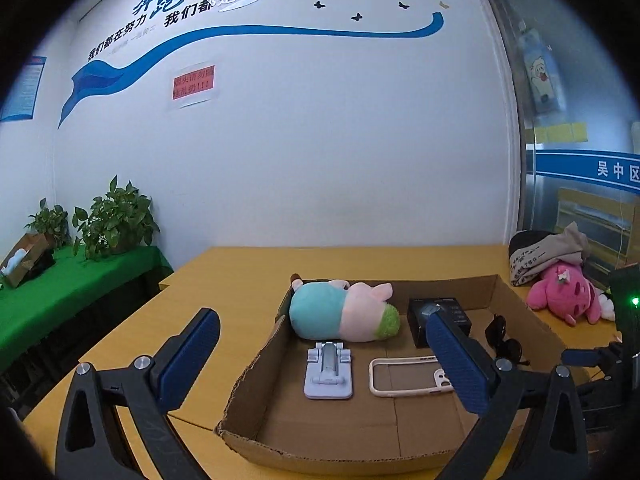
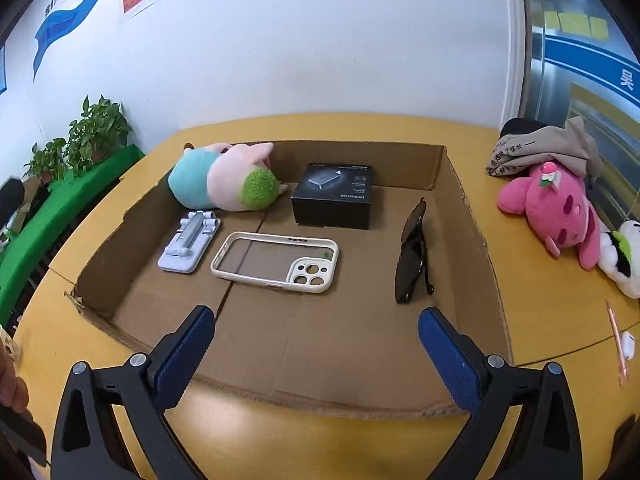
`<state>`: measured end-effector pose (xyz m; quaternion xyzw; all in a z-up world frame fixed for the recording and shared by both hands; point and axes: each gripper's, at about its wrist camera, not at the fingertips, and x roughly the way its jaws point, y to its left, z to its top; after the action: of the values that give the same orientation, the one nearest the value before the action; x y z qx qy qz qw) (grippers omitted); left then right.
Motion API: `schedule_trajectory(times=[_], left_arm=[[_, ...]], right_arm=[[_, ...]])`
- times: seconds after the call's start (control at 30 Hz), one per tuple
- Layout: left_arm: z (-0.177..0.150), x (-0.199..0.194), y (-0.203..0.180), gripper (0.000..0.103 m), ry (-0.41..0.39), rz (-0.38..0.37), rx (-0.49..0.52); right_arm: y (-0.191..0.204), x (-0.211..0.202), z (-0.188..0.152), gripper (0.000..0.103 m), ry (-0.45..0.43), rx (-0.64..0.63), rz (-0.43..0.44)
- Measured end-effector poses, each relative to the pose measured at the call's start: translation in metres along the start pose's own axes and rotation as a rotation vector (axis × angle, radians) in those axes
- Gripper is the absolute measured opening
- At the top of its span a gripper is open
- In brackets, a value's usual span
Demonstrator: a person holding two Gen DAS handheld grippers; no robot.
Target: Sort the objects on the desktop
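Both empty: left gripper [image 1: 324,354] and right gripper [image 2: 316,340] spread wide. Already in the cardboard tray [image 2: 472,216]: plush, stand, case, box, sunglasses. Next, likely the pink plush [image 2: 552,208] at 2 o'clock on the table [image 2: 540,332]; best pinched mid-body, lifted clear of the tray wall.

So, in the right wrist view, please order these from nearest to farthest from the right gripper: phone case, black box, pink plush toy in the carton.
From the right gripper:
1. Phone case, flat in the carton's middle.
2. Black box, behind the case.
3. Pink plush toy, back left corner; only slightly beyond the box.
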<state>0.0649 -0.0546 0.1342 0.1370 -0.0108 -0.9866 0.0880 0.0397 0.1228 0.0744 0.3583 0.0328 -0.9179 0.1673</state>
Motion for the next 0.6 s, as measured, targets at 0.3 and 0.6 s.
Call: schedule_trajectory(times=[0.3,0.6], left_arm=[[-0.004,-0.02,-0.012,0.103,0.045,-0.003,0.022],[-0.017,-0.022,-0.027,0.103,0.122,-0.029,0.059]], right_arm=[[0.009,-0.025,-0.017,0.103,-0.025,0.002,-0.038],[0.013,-0.041,-0.03,0.103,-0.033,-0.001,-0.045]])
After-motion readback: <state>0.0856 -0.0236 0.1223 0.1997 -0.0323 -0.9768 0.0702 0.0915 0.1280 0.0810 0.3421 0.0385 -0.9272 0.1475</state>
